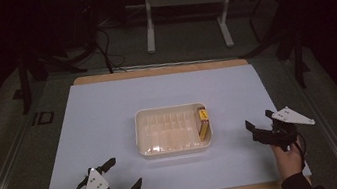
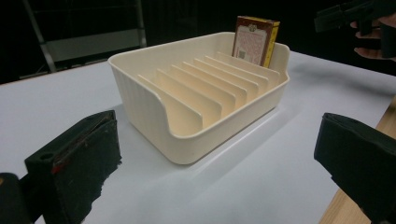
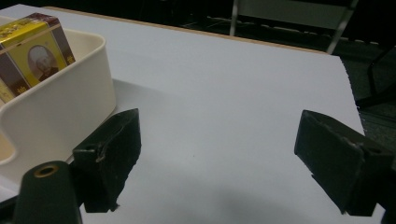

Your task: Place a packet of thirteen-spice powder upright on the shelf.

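Jaws of our left gripper and right gripper gape wide, holding nothing, flanking the tray mid-surface; the box stands in its rightmost slot, probably kept upright by the dividers.

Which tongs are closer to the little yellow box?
The right tongs. They sit just right of the tray, at the end where the yellow box stands. The left tongs wait near the table's front-left edge.

Dark room, grey floor, white metal stand
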Tool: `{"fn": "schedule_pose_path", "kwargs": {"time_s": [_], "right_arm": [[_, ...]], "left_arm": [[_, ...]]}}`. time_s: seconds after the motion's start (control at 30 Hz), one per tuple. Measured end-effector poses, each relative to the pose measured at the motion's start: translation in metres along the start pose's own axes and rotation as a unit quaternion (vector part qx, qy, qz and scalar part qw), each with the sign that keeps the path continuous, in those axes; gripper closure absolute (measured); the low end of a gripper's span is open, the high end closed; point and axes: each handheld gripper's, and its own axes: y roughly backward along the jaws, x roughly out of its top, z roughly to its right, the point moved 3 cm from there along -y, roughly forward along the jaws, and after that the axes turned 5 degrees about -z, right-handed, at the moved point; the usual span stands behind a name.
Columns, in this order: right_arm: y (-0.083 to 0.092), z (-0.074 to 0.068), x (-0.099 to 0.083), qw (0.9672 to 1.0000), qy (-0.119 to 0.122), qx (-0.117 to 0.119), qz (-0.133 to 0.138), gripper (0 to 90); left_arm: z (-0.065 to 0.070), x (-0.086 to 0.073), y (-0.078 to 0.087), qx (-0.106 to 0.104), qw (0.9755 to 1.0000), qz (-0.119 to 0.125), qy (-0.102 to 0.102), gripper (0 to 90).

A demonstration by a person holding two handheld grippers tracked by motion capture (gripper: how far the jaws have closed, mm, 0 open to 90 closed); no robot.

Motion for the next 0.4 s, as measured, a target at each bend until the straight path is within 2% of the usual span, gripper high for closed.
{"fn": "schedule_pose_path", "kwargs": {"time_s": [0.27, 0.4], "right_arm": [[-0.0004, -0.0019, 0.0006, 0.9999, 0.01, -0.004, -0.001, 14.5], [-0.0015, -0.0011, -0.0001, 0.9999, 0.008, -0.004, -0.006, 14.5]], "left_arm": [[0.0005, 0.0, 0.0004, 0.002, 1.0, -0.001, -0.002, 0.4], [0.0004, 0.0001, 0.0001, 0.002, 1.0, -0.001, -0.001, 0.4]]}}
